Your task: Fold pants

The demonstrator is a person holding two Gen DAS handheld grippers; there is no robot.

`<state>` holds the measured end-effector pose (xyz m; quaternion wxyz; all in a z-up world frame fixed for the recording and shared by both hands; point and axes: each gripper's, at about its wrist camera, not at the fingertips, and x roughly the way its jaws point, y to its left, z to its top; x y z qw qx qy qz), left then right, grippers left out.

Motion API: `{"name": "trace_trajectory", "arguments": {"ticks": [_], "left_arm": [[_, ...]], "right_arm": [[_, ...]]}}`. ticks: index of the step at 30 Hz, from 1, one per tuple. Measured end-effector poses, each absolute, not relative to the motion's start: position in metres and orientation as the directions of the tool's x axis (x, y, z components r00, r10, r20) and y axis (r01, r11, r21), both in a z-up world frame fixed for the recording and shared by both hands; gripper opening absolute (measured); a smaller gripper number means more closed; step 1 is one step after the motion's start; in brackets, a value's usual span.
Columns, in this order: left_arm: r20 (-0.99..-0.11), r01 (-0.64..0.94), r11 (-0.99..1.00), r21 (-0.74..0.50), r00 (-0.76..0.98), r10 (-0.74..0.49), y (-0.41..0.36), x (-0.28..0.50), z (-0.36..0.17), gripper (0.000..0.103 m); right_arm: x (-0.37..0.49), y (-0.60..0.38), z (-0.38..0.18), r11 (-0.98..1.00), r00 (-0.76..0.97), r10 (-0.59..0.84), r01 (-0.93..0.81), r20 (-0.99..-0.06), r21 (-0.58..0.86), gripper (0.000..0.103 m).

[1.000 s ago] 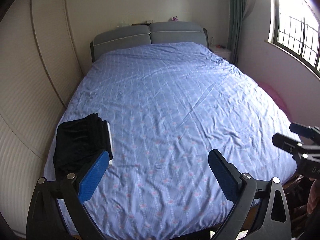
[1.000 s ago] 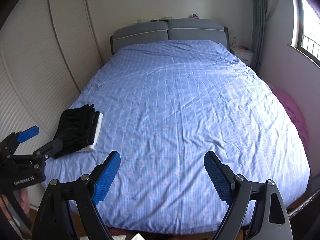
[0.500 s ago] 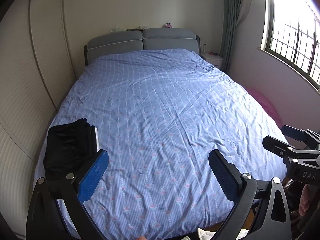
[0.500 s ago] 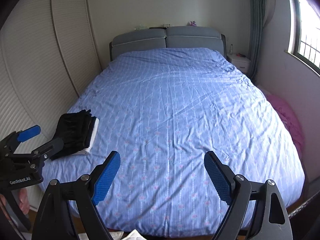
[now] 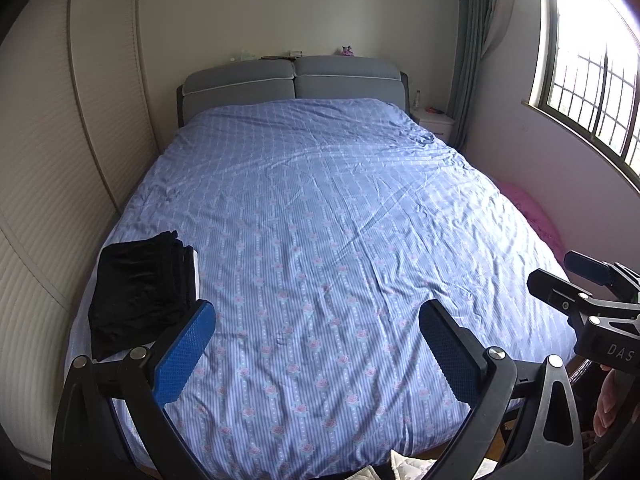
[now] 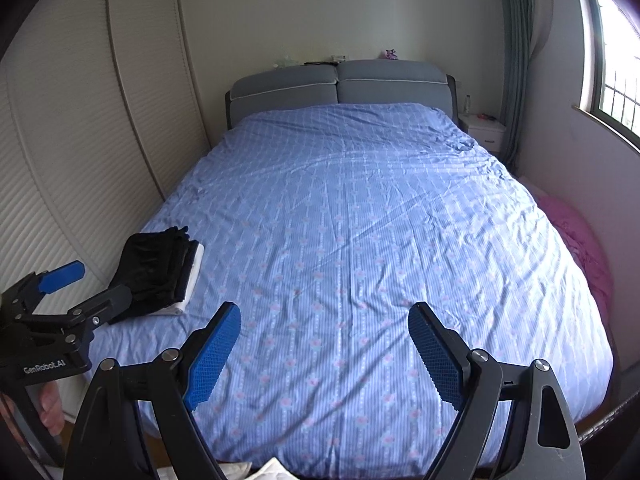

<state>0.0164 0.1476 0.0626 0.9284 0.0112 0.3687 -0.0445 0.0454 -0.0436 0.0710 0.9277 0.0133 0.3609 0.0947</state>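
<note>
Nearest, the left gripper [image 5: 316, 348] and right gripper [image 6: 324, 350] hang with jaws spread wide, holding nothing. Beyond them, folded black pants [image 5: 140, 294] lie on the bed's [image 5: 340, 220] near-left corner; farther off stands the headboard [image 5: 292, 82].

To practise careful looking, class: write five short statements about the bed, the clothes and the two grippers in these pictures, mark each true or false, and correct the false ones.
1. The black pants lie folded near the left edge of the bed. True.
2. The left gripper is shut on the pants. False: it is open and holds nothing.
3. The right gripper is open. True.
4. The pants lie unfolded in the middle of the bed. False: they sit folded on a white garment at the side.
5. The cover is plain red. False: it is patterned blue.
</note>
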Motion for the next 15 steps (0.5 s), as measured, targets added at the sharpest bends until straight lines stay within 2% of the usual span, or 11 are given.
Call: {"name": "trace_trajectory", "arguments": {"ticks": [15], "left_arm": [[-0.675,0.083,0.997,0.0,0.736,-0.061,0.1454,0.0138,0.0648,0.103]], "right_arm": [[0.0448,-0.044,0.0686,0.982,0.716,0.184,-0.16,-0.673,0.098,0.087]]}}
